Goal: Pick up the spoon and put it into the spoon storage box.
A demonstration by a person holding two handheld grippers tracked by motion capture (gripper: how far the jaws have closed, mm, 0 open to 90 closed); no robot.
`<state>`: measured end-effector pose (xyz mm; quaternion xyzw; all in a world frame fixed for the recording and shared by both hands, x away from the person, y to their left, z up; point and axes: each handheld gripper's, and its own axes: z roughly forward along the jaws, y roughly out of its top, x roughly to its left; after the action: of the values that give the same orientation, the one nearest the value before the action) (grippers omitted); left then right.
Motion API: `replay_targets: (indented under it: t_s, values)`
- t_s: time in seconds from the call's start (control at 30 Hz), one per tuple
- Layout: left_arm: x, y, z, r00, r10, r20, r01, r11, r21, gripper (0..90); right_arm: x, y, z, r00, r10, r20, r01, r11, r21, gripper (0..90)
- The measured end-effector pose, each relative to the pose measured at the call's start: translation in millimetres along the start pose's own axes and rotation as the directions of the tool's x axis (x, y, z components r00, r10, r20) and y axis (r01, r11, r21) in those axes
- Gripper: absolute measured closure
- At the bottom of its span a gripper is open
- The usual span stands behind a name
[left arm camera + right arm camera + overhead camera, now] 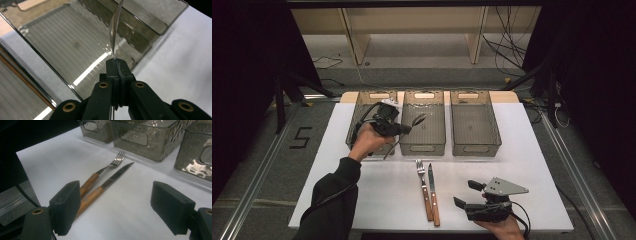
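Left gripper (404,129) is clamped tight on the thin shiny metal spoon (114,30), pinching the handle with the bowl sticking out over the middle smoky-grey plastic bin (424,142). Looks light, stiff and pretty slick, so I'd guess it could pivot in that narrow pinch. Right gripper (117,207) sits wide open near the wooden-handled fork (103,171) and wooden-handled knife (107,183).

Bins: three bins (424,125) set side by side at 12 o'clock on the bench (362,200).
Spoon (404,132): held above the gap between left and middle bins.
Fork (424,187): laid at 6 o'clock, knife (433,192) touching its right.
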<state>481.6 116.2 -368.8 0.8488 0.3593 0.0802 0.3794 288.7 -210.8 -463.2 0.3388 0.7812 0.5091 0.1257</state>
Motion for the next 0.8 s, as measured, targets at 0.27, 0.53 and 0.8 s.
replay_targets:
  t_s: [0.27, 0.53, 0.8]
  values:
    - [9.0, 26.2, 7.9, 0.9988, -0.034, -0.035, 0.034, 0.9993, -0.012, 89.6, -1.6, -0.5, -0.8, 1.0000, 0.003, 0.000, -0.003, 1.000, -0.004, 24.8]
    - [17.1, 43.9, 19.6, 0.9964, -0.063, -0.057, 0.062, 0.9980, -0.014, 89.6, -1.4, -0.5, -1.4, 1.0000, 0.003, 0.000, -0.003, 1.000, -0.004, 24.8]
    - [24.4, 57.1, 27.2, 0.9943, -0.081, -0.070, 0.079, 0.9966, -0.021, 89.6, -2.1, -0.4, -2.3, 1.0000, 0.000, -0.003, 0.000, 1.000, -0.007, 24.7]
